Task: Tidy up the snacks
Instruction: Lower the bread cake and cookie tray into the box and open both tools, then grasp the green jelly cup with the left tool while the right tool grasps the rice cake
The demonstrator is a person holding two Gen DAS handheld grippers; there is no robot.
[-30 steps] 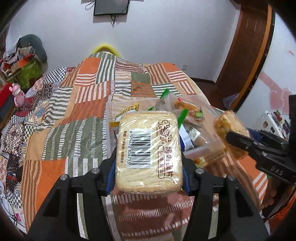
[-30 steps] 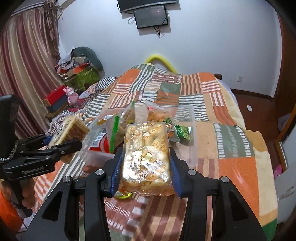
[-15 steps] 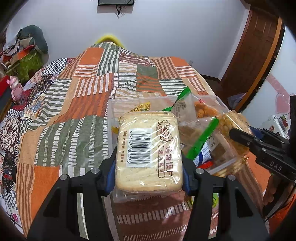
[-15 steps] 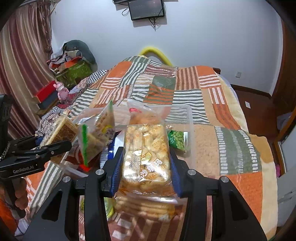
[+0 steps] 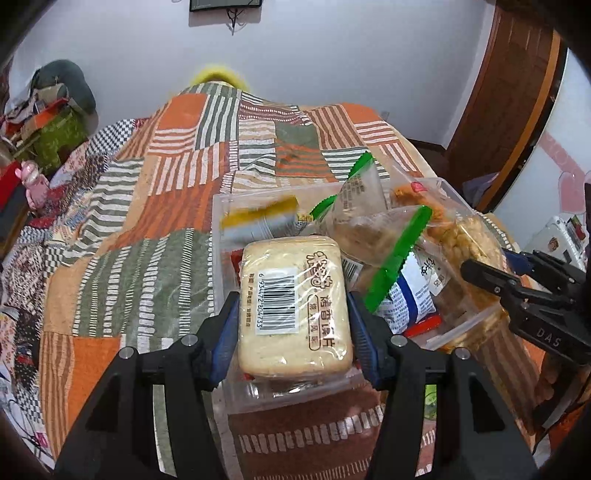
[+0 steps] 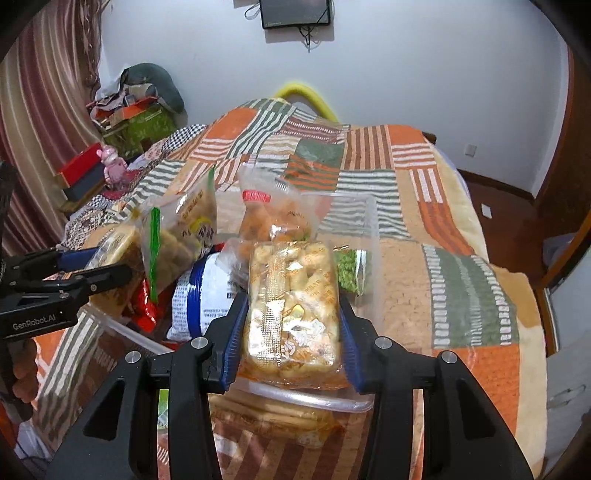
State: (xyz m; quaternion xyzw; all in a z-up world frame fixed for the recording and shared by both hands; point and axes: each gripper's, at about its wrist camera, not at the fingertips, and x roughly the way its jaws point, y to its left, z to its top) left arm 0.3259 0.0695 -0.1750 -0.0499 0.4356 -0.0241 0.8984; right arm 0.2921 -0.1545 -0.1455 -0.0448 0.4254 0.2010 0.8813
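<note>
A clear bin [image 5: 221, 206] of snack bags [image 5: 369, 229] sits on the bed [image 5: 147, 206], wall [image 5: 332, 55] behind

Bed covered by a patchwork blanket [image 5: 177, 206] in orange, green, brown and white striped panels. A yellow curved headboard rail [image 6: 306, 94] shows at the far end, against a plain white wall [image 6: 424, 66]. A dark screen [image 6: 294, 13] is mounted high on that wall, cables hanging below it. Striped red-and-beige curtain [image 6: 40, 92] at the room's left side. Beside the bed: a pile of clothes and boxes [image 6: 140, 99], a red box [image 6: 79, 166], a pink toy figure [image 6: 112, 162]. A brown wooden door [image 5: 506, 96] stands at the right. Wall socket [image 6: 470, 150] low on the wall.
</note>
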